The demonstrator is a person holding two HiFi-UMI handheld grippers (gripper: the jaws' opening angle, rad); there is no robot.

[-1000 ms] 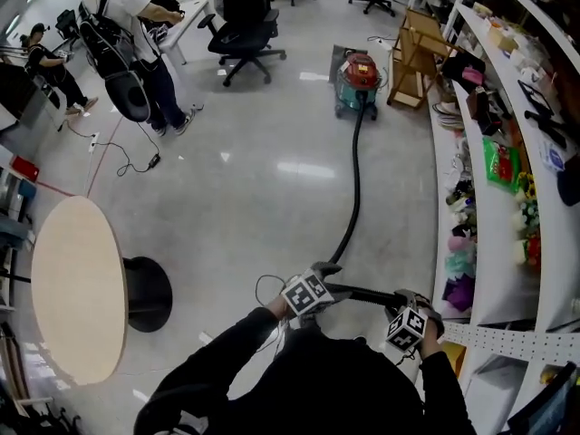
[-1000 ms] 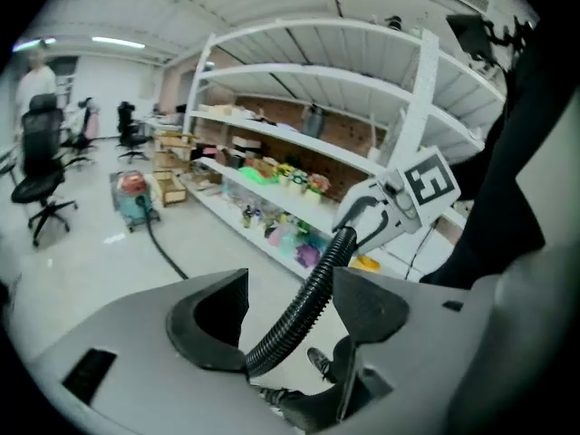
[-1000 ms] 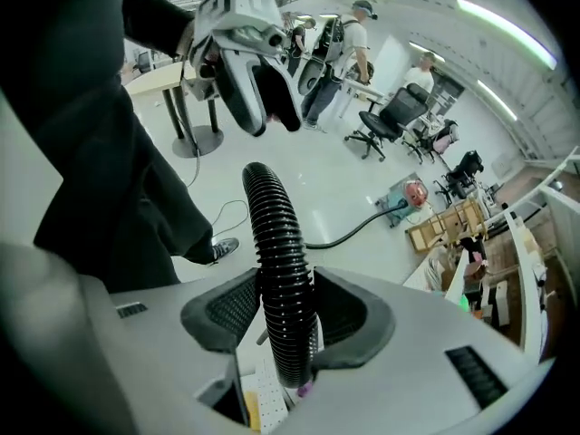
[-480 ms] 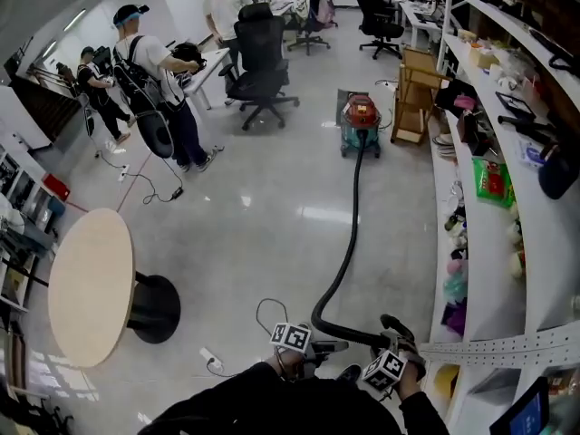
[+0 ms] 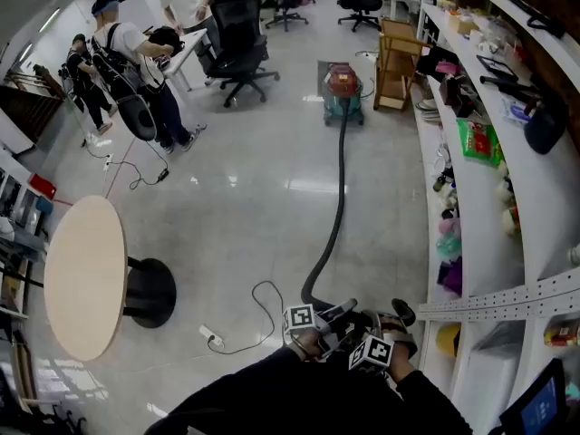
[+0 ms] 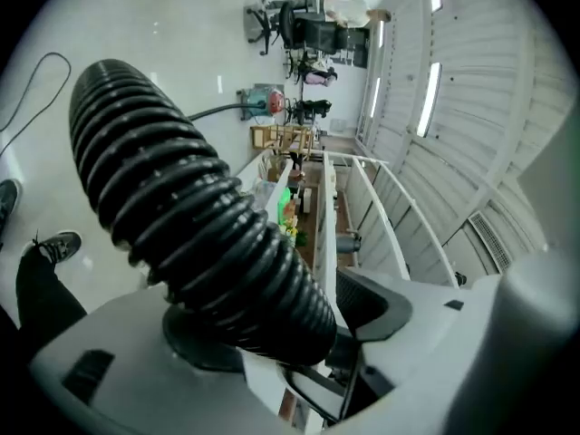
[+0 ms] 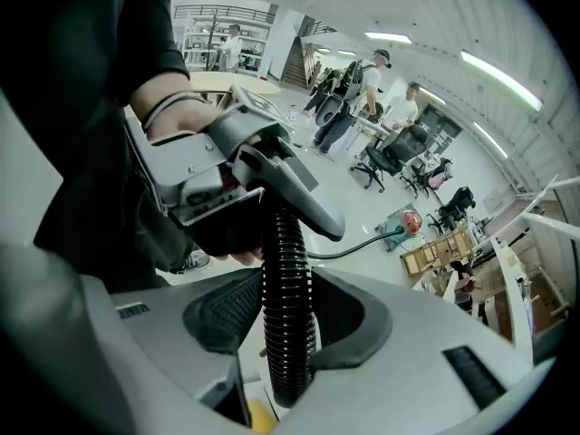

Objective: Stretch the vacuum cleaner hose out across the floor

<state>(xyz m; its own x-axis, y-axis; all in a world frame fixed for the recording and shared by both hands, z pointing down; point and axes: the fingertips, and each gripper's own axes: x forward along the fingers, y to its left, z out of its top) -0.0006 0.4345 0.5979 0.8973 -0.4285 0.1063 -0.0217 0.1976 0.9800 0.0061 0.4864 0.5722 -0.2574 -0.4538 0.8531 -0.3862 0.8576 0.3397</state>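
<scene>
The red and green vacuum cleaner (image 5: 343, 84) stands far up the floor. Its black ribbed hose (image 5: 337, 188) runs down the floor from it and curls right into my two grippers at the bottom edge. The left gripper (image 6: 290, 324) has the hose (image 6: 181, 216) lying between its jaws. Those jaws have just been opening, and the hose rests on the lower one with a thin gap at the other. Just behind it, the right gripper (image 7: 288, 324) is shut on the hose (image 7: 288, 279), with both pads pressed against the ribs.
A round wooden table (image 5: 86, 275) on a black foot stands at the left. White shelves (image 5: 480, 179) full of goods line the right side. A white cable and power strip (image 5: 213, 338) lie near my feet. People (image 5: 136, 71), office chairs (image 5: 237, 39) and a wooden stand (image 5: 394, 53) are beyond.
Both grippers have drawn back from the cleaner, so more hose lies along the floor. The left gripper has rolled over and closed up on the right one.
</scene>
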